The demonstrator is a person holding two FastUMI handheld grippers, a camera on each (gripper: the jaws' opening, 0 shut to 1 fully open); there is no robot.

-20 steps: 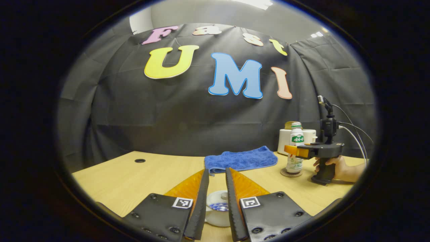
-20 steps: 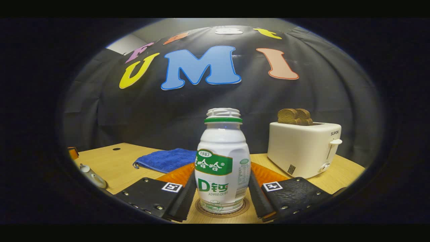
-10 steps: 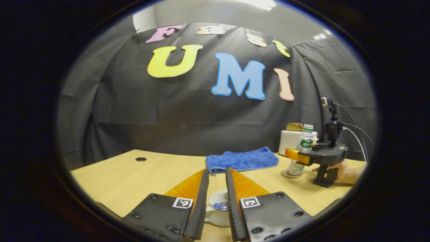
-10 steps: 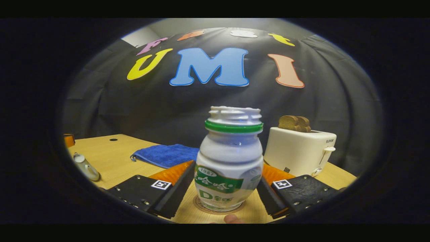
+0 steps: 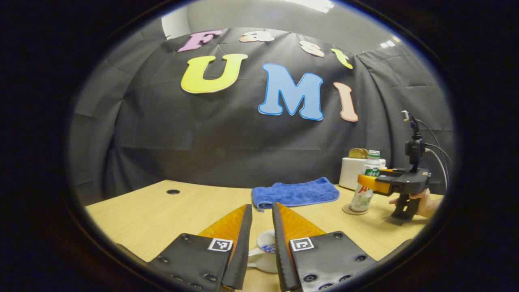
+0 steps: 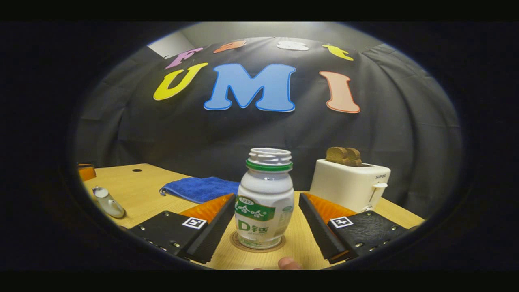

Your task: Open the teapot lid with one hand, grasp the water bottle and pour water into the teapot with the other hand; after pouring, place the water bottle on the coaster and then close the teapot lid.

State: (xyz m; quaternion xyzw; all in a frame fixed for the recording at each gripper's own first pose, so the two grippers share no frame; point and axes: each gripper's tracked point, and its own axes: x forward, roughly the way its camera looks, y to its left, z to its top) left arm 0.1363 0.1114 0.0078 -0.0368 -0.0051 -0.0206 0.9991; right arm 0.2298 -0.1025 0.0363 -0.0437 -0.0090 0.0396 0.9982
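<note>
The white water bottle (image 6: 264, 211) with a green label stands upright on the round coaster (image 6: 279, 246). My right gripper (image 6: 265, 196) is open, one finger on each side of the bottle and apart from it. In the left gripper view the bottle (image 5: 363, 194) and the right gripper (image 5: 369, 184) show at the far right, held by a hand (image 5: 423, 202). My left gripper (image 5: 261, 206) hovers over the small white teapot (image 5: 265, 259), its fingers a narrow gap apart with nothing between the tips. In the right gripper view the teapot (image 6: 107, 202) carries a knob on top.
A blue towel (image 5: 294, 192) lies at the back of the wooden table (image 5: 162, 215). A white toaster (image 6: 350, 184) with bread in it stands right behind the bottle. There is a cable hole (image 5: 173, 191) at the far left. A fingertip (image 6: 288, 263) shows at the bottom edge.
My right gripper has let go of the bottle, spread its fingers and drawn back from it. The bottle stays on the coaster. The left gripper has only turned slightly left.
</note>
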